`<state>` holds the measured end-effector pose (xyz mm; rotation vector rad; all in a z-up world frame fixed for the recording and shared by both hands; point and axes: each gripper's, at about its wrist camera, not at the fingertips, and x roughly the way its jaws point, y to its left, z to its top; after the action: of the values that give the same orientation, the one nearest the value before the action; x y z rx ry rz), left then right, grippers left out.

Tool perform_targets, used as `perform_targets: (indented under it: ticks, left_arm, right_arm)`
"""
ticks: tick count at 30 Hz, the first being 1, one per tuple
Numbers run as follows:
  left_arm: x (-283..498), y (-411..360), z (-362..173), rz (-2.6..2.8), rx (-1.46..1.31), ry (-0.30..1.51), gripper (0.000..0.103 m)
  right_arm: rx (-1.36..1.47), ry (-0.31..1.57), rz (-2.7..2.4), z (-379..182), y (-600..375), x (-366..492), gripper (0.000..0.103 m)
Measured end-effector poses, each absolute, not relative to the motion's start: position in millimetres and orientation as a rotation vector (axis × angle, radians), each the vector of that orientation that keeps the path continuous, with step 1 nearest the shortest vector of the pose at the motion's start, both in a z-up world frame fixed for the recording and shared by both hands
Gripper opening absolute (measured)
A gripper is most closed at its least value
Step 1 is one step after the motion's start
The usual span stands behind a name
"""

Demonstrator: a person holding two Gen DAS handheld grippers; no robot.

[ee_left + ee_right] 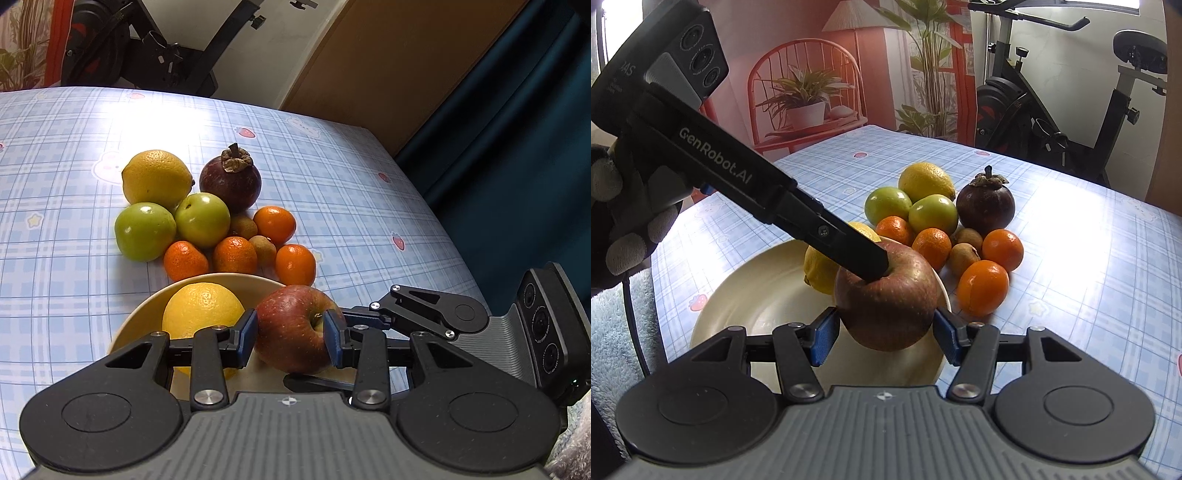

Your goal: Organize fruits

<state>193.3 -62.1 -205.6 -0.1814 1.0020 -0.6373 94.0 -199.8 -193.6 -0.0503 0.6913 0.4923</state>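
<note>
A red apple [293,328] [886,299] hangs over the right rim of a cream bowl [147,314] [768,291]. My left gripper [291,334] is shut on the apple, its blue pads pressing both sides. My right gripper [886,334] has its jaws around the same apple, pads close to or touching its sides; I cannot tell whether it grips. A yellow lemon [201,308] [822,271] lies in the bowl. Behind the bowl a pile holds a second lemon [155,177], two green apples [144,230], a mangosteen [231,181], several mandarins [295,264] and small brown fruits [263,249].
The table has a blue checked cloth [55,258]. Its right edge [436,218] drops off beside a dark blue curtain. An exercise bike [1052,110] stands behind the far edge. A gloved hand [624,221] holds the left gripper's body.
</note>
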Motion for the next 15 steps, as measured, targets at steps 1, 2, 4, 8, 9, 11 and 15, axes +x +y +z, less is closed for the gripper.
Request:
perform_targets:
  ticks: [1,2,4,8,9,11,15]
  left_arm:
    - [193,-62,-206,-0.637,-0.178,1.000,0.040]
    - [194,-62,-206,-0.636,-0.178,1.000,0.040]
    - [195,-63,-206,-0.631,-0.174,1.002,0.040]
    - [194,-63,-208,-0.617,-0.159,1.007,0.040]
    - [194,-63,-207,-0.615,-0.160,1.003,0.040]
    - [195,-62,-207,-0.609,-0.163,1.001,0.040]
    - [198,-62,-207,-0.604,-0.159,0.998,0.040]
  right_arm:
    - [-0.049,0.691,0.493,-194,-200,95,0.059]
    - [-0.050,0.691,0.493,-195,-200,96,0.059]
    - [-0.056,0.694,0.495,-195,-199,98,0.058]
    - [-0.071,0.704,0.499,-199,-195,102,0.059]
    - [-0.070,0.700,0.498,-200,-194,102,0.059]
    - [-0.058,0.703,0.500,-199,-195,104,0.059]
    - [-0.056,0.705,0.500,-200,-195,107,0.059]
